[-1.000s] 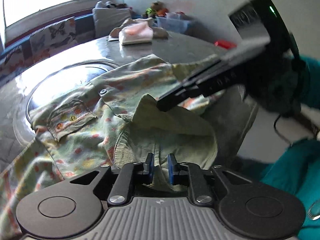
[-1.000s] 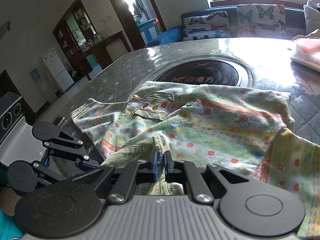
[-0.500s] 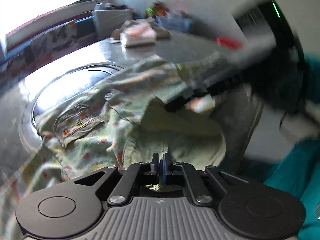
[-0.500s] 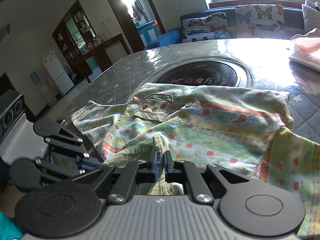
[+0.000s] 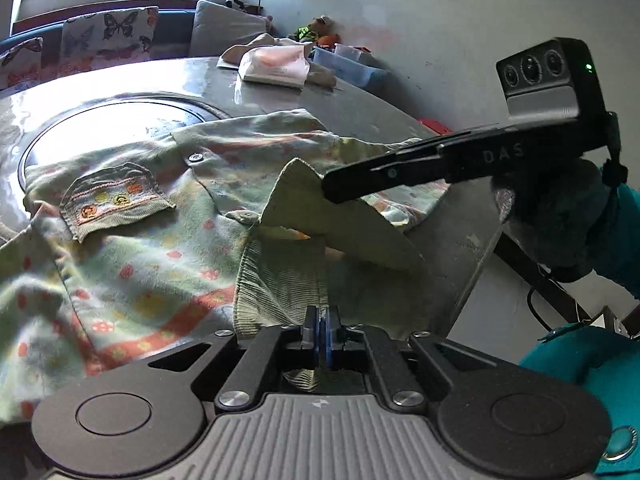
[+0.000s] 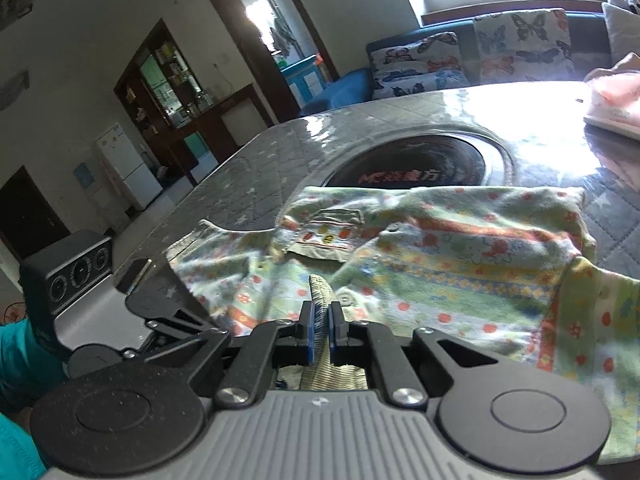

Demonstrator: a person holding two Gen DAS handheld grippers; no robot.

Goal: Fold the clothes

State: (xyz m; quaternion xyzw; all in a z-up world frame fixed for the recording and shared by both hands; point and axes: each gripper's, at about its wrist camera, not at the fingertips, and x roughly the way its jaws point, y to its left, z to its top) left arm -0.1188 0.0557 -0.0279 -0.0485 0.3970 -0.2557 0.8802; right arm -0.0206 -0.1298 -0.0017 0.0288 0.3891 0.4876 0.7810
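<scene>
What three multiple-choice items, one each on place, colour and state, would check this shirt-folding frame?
1. Where is the patch pocket in the left wrist view?
A. left of the snap buttons
B. on the pink clothes
C. under the right gripper

2. What colour is the folded pile at the table's far side?
A. blue
B. pink
C. black

3. How is the left gripper?
A. wide open
B. shut on nothing
C. shut on the shirt's ribbed collar

Key: 1 A, the pocket lies left of both snaps; 2 B, it is plainly pink; 3 C, ribbed cloth sits between the pads.
</scene>
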